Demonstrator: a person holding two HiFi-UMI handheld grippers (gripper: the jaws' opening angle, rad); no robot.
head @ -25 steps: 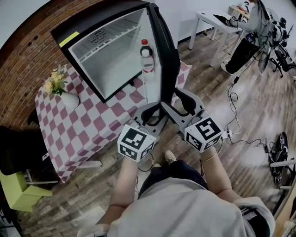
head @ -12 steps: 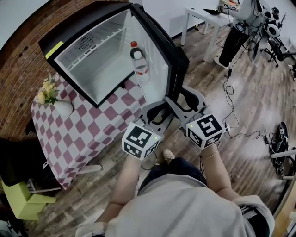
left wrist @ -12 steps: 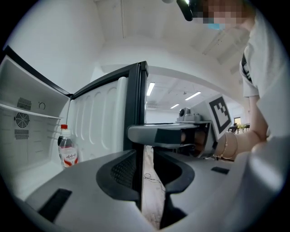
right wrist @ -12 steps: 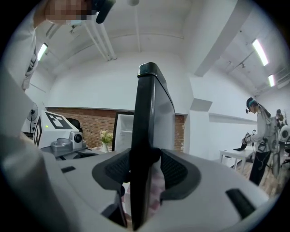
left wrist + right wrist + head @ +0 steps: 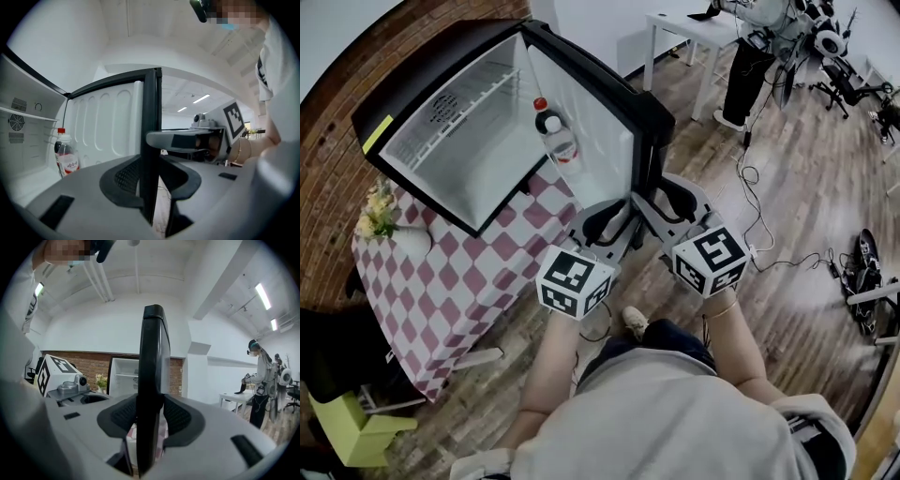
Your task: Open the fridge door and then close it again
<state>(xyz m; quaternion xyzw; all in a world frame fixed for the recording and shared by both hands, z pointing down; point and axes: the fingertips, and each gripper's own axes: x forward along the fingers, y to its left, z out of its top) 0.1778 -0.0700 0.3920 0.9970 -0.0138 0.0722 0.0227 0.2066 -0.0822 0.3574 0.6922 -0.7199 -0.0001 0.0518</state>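
Observation:
A black mini fridge [image 5: 412,103] stands open on a checked table [image 5: 459,272]. Its door [image 5: 591,122] swings out toward me, with a bottle [image 5: 558,141] in the door shelf. My left gripper [image 5: 614,225] has just been closing and is shut on the door's free edge [image 5: 151,117] from the inner side. The right gripper [image 5: 670,202] has also just been closing, and its pads press the same edge [image 5: 152,357] from the outer side. In the left gripper view my left gripper [image 5: 152,180] straddles the edge, with the bottle [image 5: 65,157] to its left. The right gripper [image 5: 150,418] clamps the edge in its own view.
A vase of flowers [image 5: 384,220] sits on the table beside the fridge. A white desk [image 5: 694,33] and a person [image 5: 260,376] are at the back right. Cables [image 5: 769,225] trail over the wooden floor. A green seat [image 5: 356,431] is at the lower left.
Both grippers have shifted sideways with the door's free edge, and more of the door's white inner face shows. The right jaws have narrowed onto the edge.

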